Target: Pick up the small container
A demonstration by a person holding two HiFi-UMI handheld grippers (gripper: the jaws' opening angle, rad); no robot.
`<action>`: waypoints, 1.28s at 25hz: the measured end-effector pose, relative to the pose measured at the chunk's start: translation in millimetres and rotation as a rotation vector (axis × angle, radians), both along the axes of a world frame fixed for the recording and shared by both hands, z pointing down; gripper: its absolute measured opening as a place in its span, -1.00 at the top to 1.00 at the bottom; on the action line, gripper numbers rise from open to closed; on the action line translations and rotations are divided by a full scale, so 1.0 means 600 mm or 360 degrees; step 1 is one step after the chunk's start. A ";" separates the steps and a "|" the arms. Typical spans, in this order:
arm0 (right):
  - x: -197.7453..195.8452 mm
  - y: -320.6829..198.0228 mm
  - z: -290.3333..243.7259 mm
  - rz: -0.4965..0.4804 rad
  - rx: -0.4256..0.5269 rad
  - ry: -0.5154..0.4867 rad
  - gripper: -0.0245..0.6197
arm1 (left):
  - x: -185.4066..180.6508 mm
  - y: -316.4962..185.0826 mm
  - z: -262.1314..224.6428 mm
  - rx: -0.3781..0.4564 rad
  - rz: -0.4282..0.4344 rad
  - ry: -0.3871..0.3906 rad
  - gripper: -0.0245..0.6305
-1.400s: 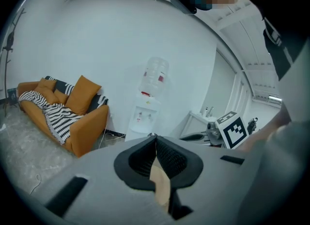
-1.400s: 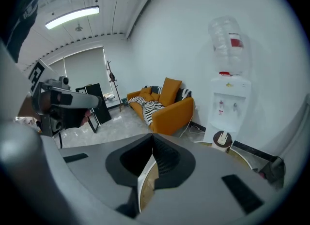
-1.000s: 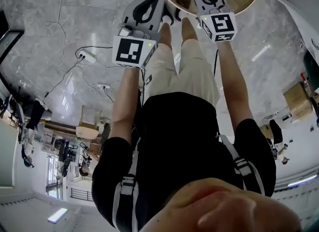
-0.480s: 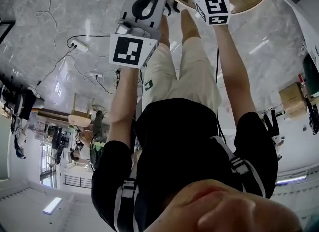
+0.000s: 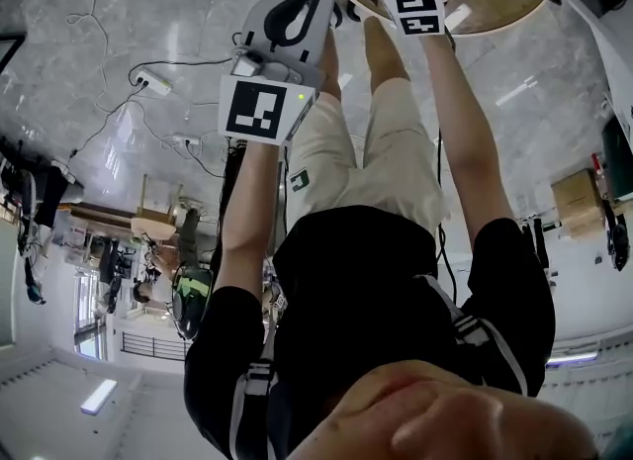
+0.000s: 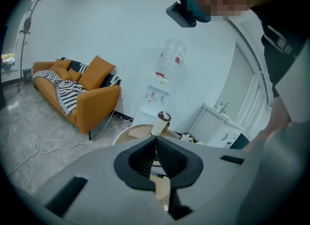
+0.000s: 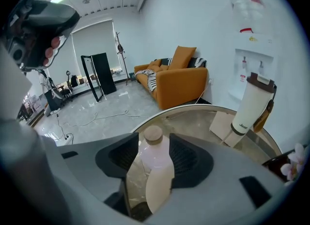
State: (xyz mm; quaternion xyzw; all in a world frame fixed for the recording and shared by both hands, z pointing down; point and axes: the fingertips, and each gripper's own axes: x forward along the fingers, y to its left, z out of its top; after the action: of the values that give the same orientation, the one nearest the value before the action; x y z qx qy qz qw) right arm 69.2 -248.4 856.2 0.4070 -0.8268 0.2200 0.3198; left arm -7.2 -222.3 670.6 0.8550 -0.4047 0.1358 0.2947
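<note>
The right tongs [image 7: 154, 141] stand wide, their jaws having just been opening, and the small container [image 7: 153, 166] is upright between them: a pale, milky bottle with a round tan cap. A gap shows between the bottle and the jaw on the view's left, while the other pad lies close against its side; whether it touches cannot be told. The bottle's base is hidden behind the body of the tongs, but it sits over the glass top of the round table [image 7: 193, 120], toward the edge nearest the person. Well apart from it, toward the table's far right edge, a tall white tumbler [image 7: 252, 105] with a dark band stands just beside a tan card [image 7: 220, 125]. The left tongs [image 6: 156, 138] are narrow, pad tips meeting with nothing between them; in the head view they are held short of the table's near edge, over the marble floor [image 5: 119, 13].
</note>
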 end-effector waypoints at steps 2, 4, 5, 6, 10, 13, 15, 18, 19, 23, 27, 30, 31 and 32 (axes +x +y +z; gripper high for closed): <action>-0.001 -0.007 0.013 -0.0012 0.0005 0.0016 0.33 | 0.001 -0.006 0.002 0.0007 -0.0020 0.0009 0.87; -0.003 -0.012 0.022 -0.0030 0.0012 0.0028 0.33 | 0.002 -0.009 0.005 0.0006 -0.0029 0.0001 0.87; -0.005 -0.015 0.025 -0.0038 0.0016 0.0034 0.33 | 0.003 -0.009 0.006 0.0003 -0.0026 -0.0009 0.87; -0.007 -0.017 0.027 -0.0046 0.0021 0.0042 0.34 | 0.004 -0.008 0.007 0.0001 -0.0022 -0.0015 0.87; -0.012 -0.023 0.035 -0.0100 0.0052 0.0099 0.39 | 0.007 -0.009 0.005 -0.0013 -0.0023 -0.0012 0.87; -0.015 -0.026 0.041 -0.0122 0.0071 0.0122 0.41 | 0.008 -0.005 0.010 -0.0031 -0.0036 -0.0017 0.87; -0.014 -0.023 0.045 -0.0125 0.0073 0.0137 0.47 | 0.010 -0.002 0.013 -0.0052 -0.0045 -0.0014 0.87; -0.015 -0.023 0.046 -0.0120 0.0076 0.0137 0.47 | 0.010 0.002 0.016 -0.0046 -0.0040 -0.0020 0.87; -0.015 -0.023 0.045 -0.0114 0.0074 0.0129 0.48 | 0.009 0.002 0.015 -0.0044 -0.0044 -0.0021 0.87; -0.015 -0.026 0.045 -0.0099 0.0064 0.0109 0.49 | 0.007 0.004 0.012 -0.0022 -0.0042 -0.0013 0.87; -0.013 -0.027 0.031 -0.0045 0.0079 0.0060 0.49 | 0.010 0.008 0.011 -0.0045 -0.0028 -0.0008 0.87; -0.016 -0.029 -0.001 -0.0014 0.0106 0.0025 0.49 | 0.004 0.011 0.011 -0.0029 -0.0028 -0.0020 0.87; -0.017 -0.031 -0.017 -0.0001 0.0119 0.0019 0.49 | 0.003 0.011 0.010 -0.0023 -0.0033 -0.0012 0.87; -0.019 -0.034 -0.038 0.0011 0.0137 0.0013 0.49 | 0.002 0.011 0.007 -0.0027 -0.0040 0.0003 0.87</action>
State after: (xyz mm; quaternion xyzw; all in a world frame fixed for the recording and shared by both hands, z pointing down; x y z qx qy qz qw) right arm 58.1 -268.7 833.5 0.4241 -0.8328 0.1836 0.3048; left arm -5.9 -215.7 674.7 0.8474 -0.4140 0.1346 0.3039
